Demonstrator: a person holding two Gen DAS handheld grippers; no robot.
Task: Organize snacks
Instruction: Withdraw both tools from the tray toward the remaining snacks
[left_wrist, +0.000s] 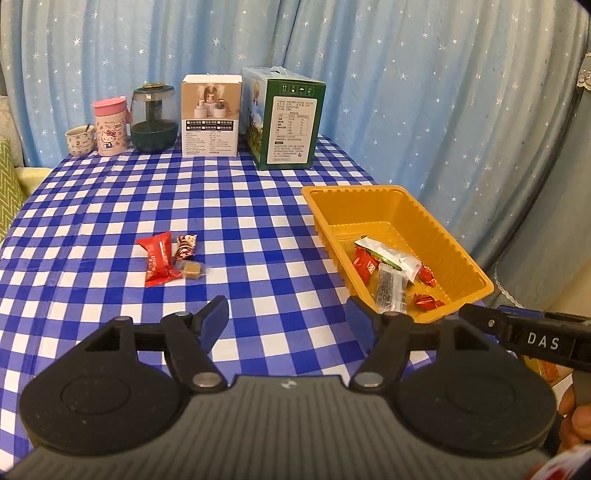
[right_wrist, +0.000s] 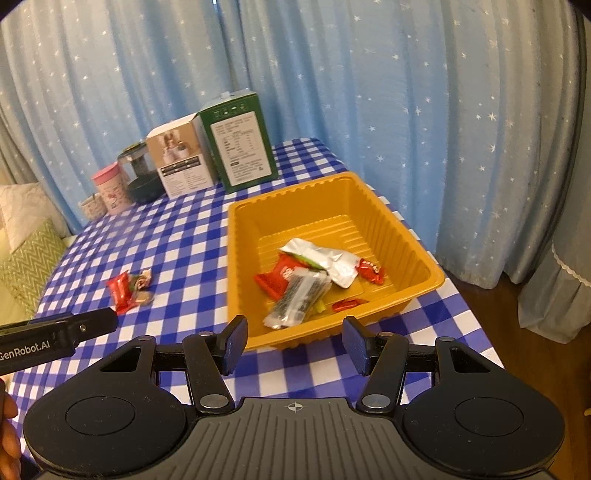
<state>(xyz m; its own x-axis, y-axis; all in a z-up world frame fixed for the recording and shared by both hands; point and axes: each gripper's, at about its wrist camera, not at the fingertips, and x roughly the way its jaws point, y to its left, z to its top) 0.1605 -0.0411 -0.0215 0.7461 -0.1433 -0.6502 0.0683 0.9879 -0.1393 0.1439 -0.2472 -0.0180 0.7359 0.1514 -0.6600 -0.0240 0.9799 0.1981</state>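
Warm, even indoor light, soft shadows; fisheye bending and dark corners; right wrist view slightly blurred.

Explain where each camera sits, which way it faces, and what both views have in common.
Left wrist: sits on the left tool, faces the checkered table and loose snacks; the right tool and a hand show at right.
Right wrist: sits on the right tool, faces the yellow tray; the left tool shows at left.
Shared: tray, snacks, boxes.

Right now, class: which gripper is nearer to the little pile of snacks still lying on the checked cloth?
Left. The left gripper hangs open just in front of the snack pile. The right gripper sits open at the orange tray, further off to the side.
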